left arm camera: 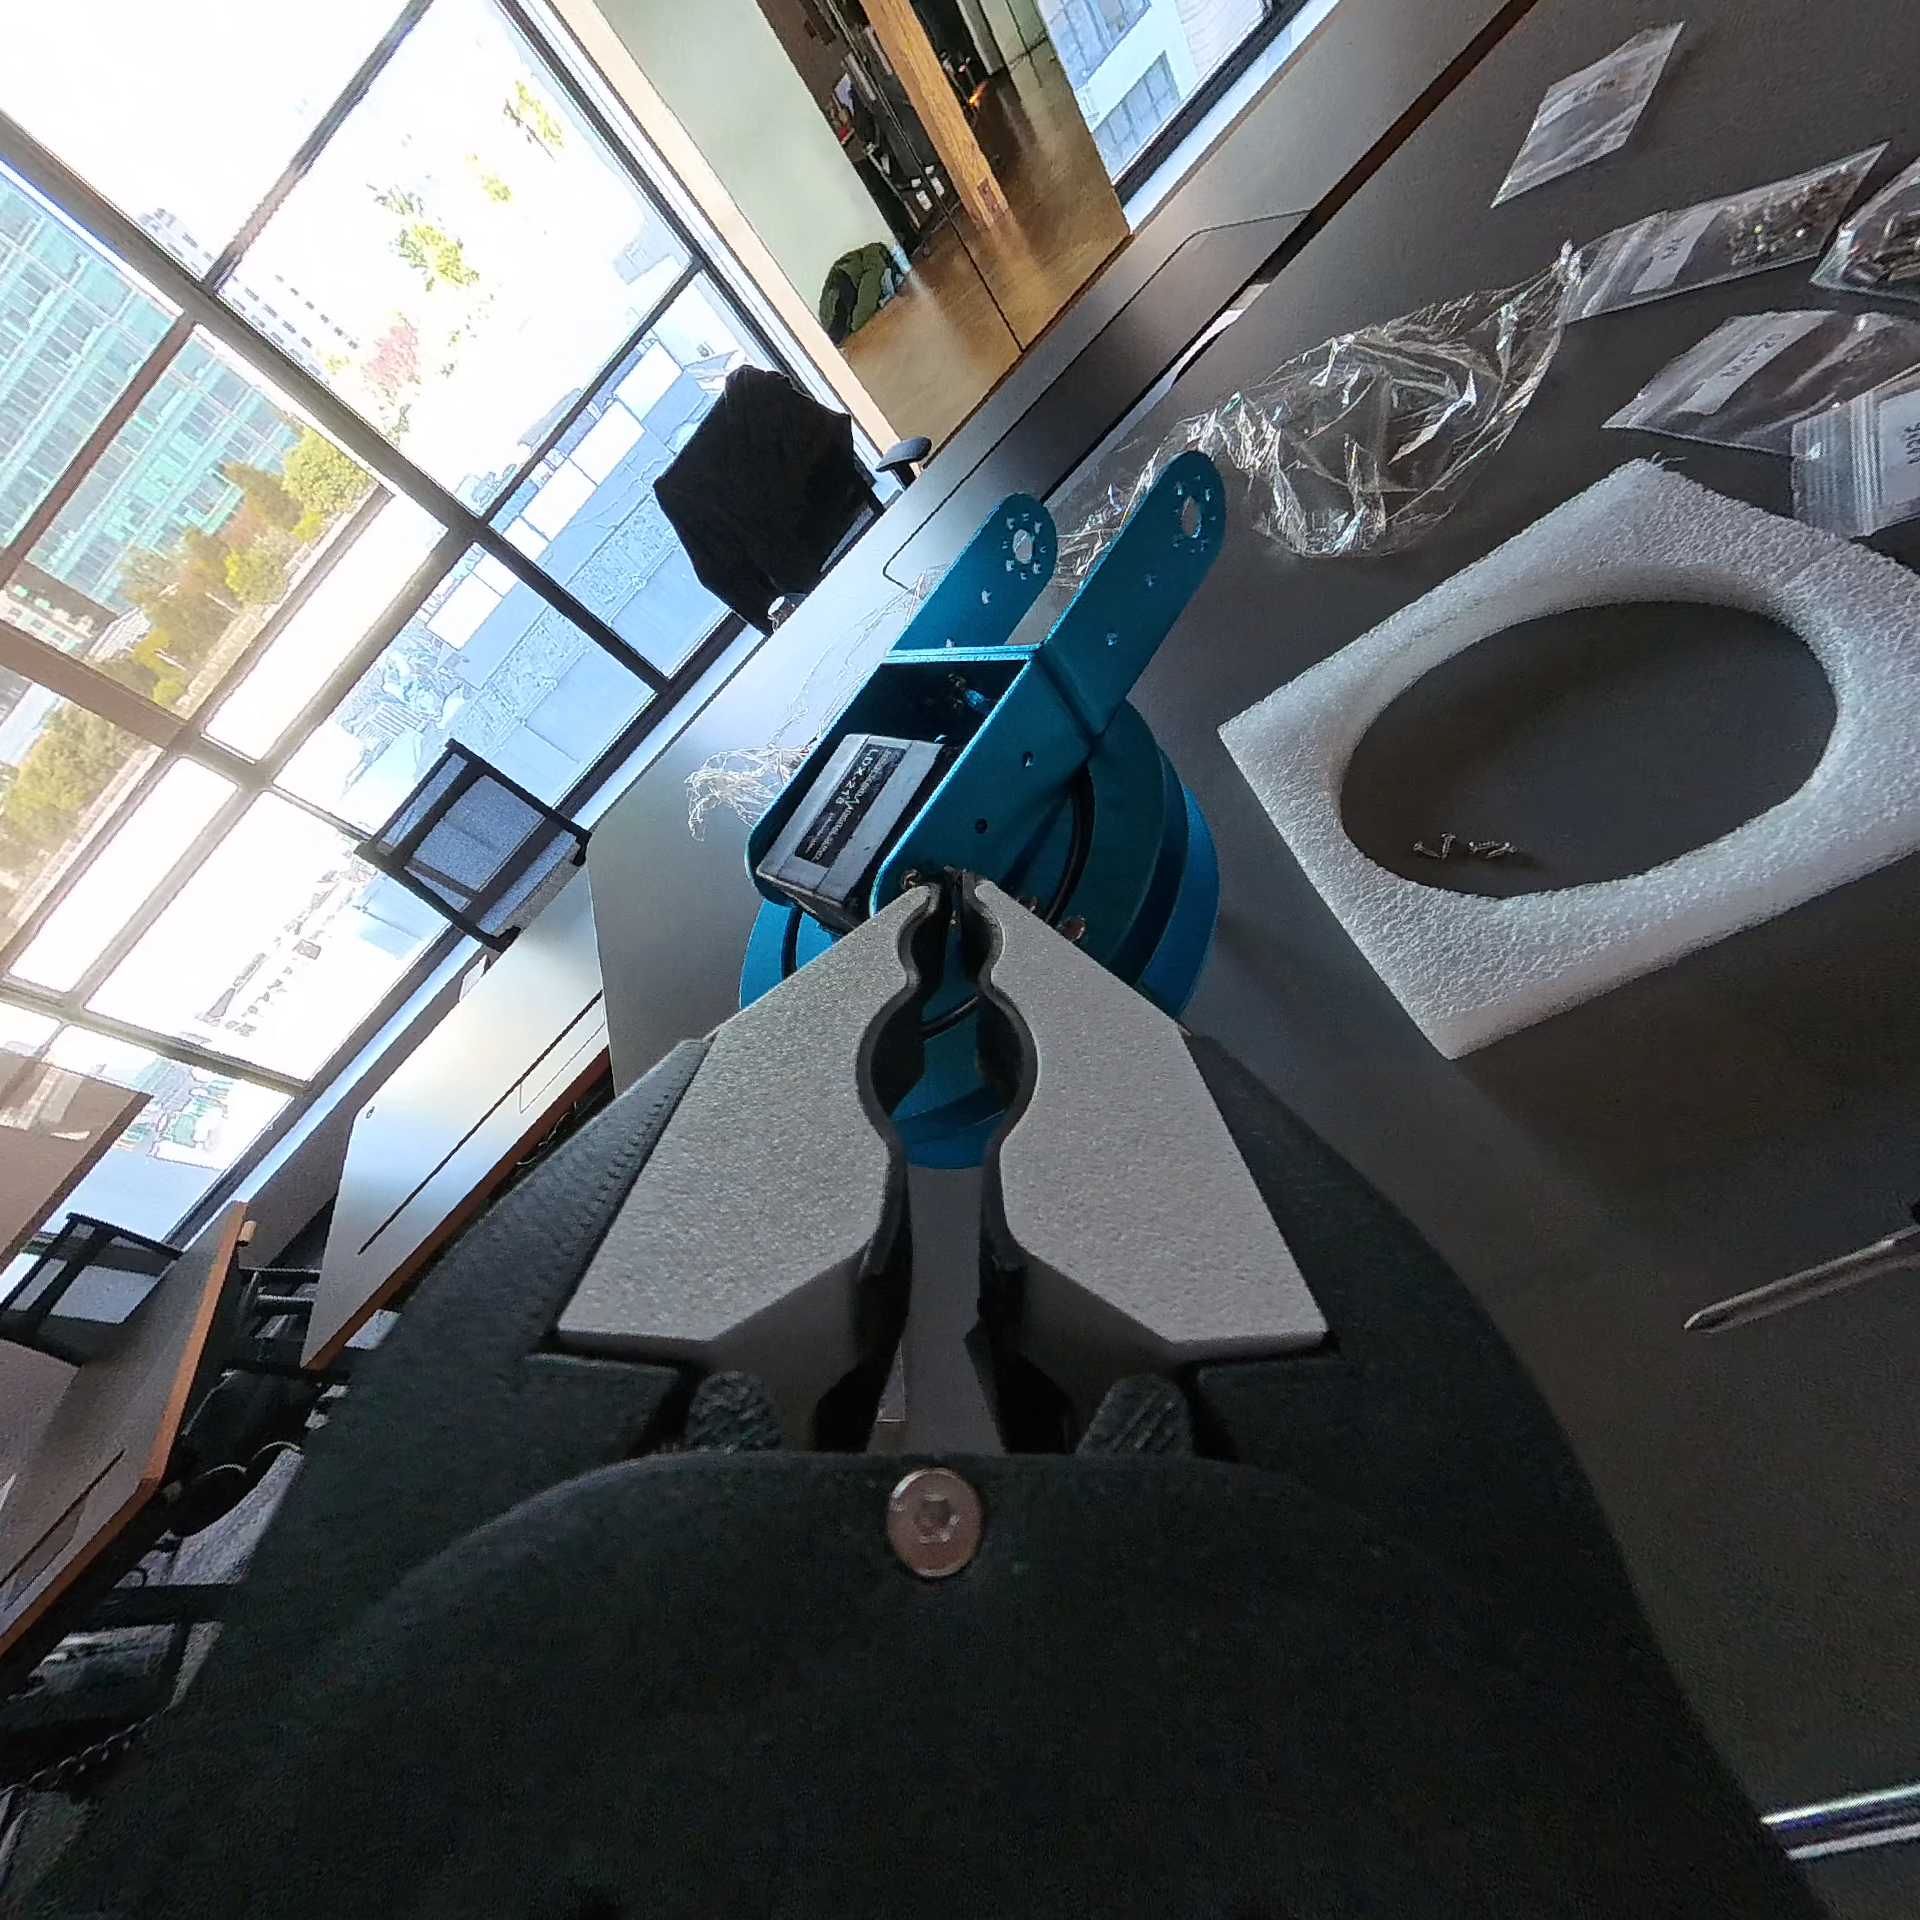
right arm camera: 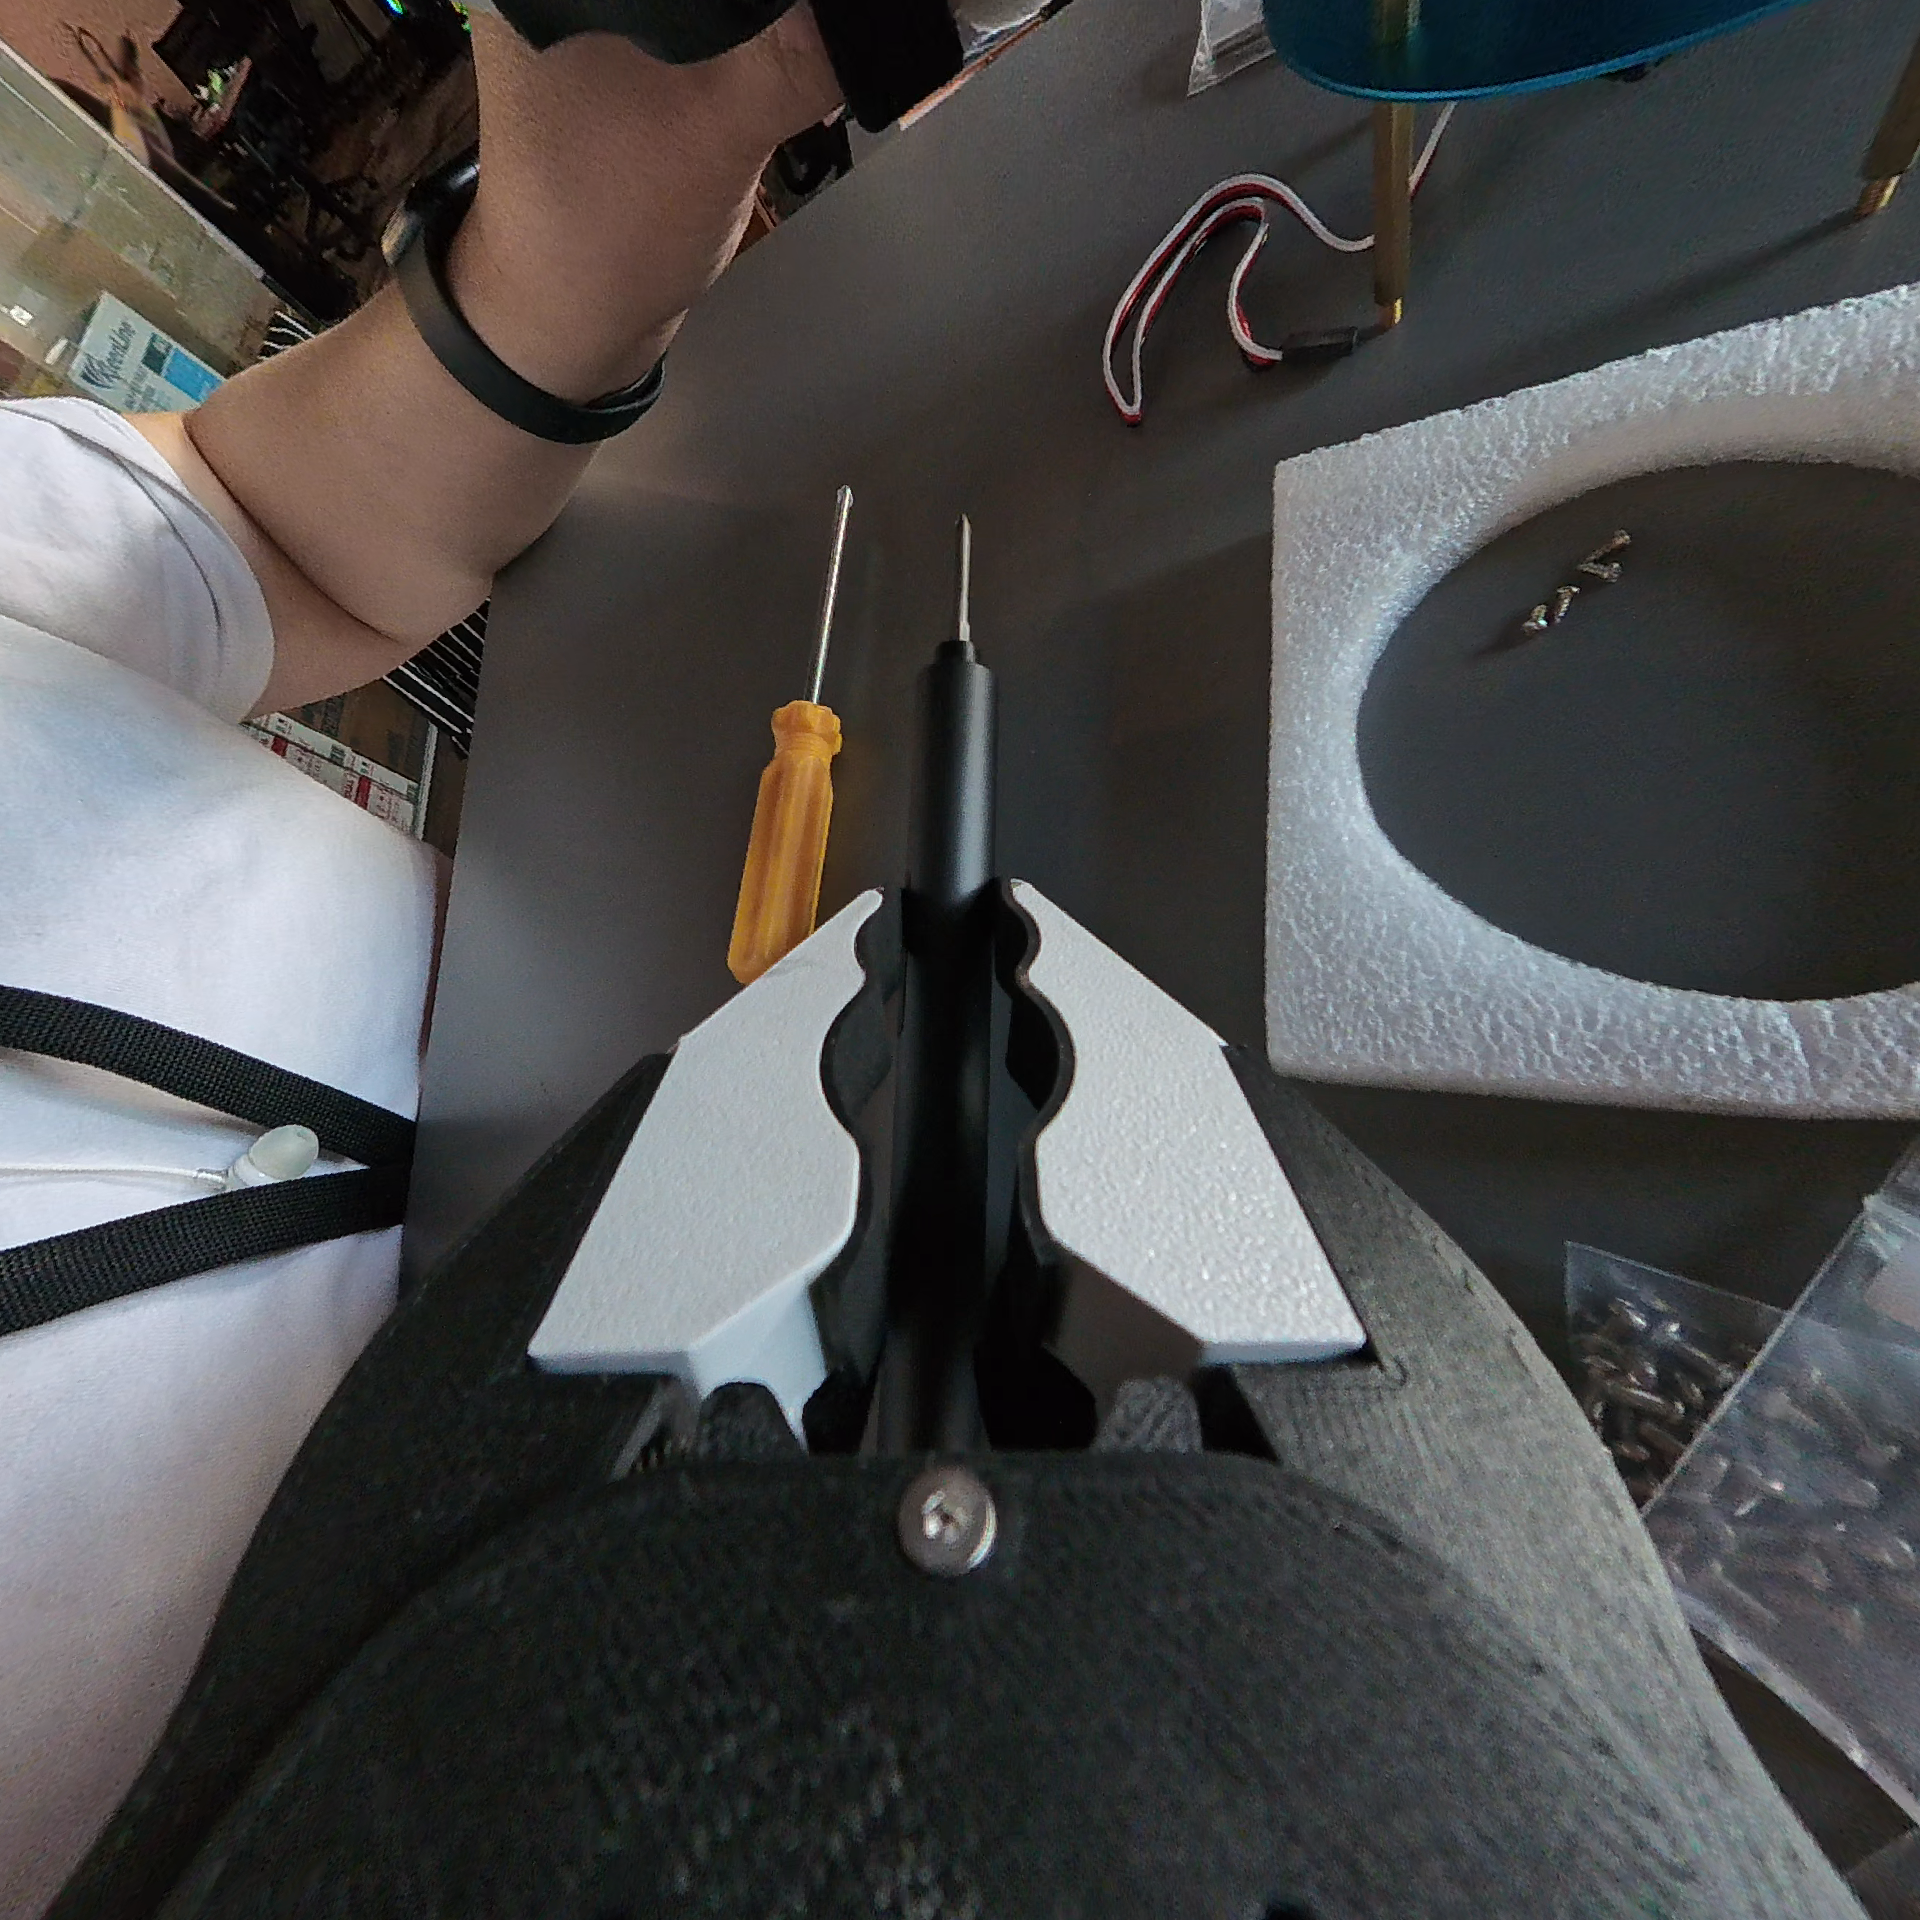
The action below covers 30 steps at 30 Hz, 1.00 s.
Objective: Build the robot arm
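Note:
In the left wrist view my left gripper is shut, its tips pinching the lower edge of a blue metal bracket. The bracket holds a black servo and stands on a round blue base. In the right wrist view my right gripper is shut on a black screwdriver, whose bit points forward above the dark table. An orange-handled screwdriver lies on the table just left of it. Part of the blue base on brass standoffs shows at the top.
A white foam block with a round cutout holds a few small screws. A red, white and black cable, crumpled clear plastic and bags of screws lie around. A person's arm reaches over the table. One gripper's finger ends stand about 20 cm off the other's.

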### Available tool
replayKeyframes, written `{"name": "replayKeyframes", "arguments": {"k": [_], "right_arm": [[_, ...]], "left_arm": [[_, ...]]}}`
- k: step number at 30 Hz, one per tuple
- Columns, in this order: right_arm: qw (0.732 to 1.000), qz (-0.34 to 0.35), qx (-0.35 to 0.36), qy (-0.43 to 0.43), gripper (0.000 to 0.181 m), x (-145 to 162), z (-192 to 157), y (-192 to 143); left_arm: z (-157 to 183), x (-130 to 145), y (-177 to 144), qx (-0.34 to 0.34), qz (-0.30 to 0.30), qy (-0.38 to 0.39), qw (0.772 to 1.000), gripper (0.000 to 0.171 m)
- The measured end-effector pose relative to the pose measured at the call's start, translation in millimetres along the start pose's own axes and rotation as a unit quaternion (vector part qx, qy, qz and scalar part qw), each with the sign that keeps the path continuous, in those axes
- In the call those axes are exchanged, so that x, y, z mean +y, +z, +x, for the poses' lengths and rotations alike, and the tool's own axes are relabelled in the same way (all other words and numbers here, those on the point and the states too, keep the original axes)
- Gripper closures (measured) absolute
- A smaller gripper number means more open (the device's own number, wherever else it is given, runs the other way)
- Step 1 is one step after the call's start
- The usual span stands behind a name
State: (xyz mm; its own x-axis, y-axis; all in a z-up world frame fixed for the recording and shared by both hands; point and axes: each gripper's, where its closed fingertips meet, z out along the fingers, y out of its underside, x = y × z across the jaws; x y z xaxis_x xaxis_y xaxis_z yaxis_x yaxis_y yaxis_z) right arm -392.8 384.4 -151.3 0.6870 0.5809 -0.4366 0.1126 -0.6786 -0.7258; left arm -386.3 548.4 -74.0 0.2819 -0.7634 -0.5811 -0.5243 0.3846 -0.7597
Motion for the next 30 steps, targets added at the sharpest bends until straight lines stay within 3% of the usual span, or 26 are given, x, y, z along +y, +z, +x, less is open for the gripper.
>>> {"name": "replayKeyframes", "arguments": {"k": [14, 17, 20, 23, 26, 30], "right_arm": [[1.000, -0.001, 0.000, 0.002, 0.165, 0, 1, 0], [1.000, 0.002, -0.001, 0.003, 0.165, 0, 2, -1], [1.000, 0.014, 0.009, 0.005, 0.165, -4, 6, -5], [0.999, 0.036, 0.009, 0.022, 0.165, -12, 8, -11], [0.997, 0.063, -0.015, 0.046, 0.166, -21, 2, -14], [0.991, 0.094, -0.059, 0.079, 0.166, -31, -7, -14]], "left_arm": [[-4, -2, -6, 0.007, 0.015, -0.020, 1.000, 0.168], [-3, -6, -15, 0.020, 0.029, -0.050, 0.998, 0.166], [-12, -12, -35, 0.026, 0.056, -0.130, 0.990, 0.164], [-16, -10, -57, 0.070, 0.081, -0.260, 0.960, 0.154], [2, -11, -74, 0.174, 0.110, -0.383, 0.900, 0.147], [42, -12, -90, 0.296, 0.119, -0.469, 0.824, 0.147]]}}
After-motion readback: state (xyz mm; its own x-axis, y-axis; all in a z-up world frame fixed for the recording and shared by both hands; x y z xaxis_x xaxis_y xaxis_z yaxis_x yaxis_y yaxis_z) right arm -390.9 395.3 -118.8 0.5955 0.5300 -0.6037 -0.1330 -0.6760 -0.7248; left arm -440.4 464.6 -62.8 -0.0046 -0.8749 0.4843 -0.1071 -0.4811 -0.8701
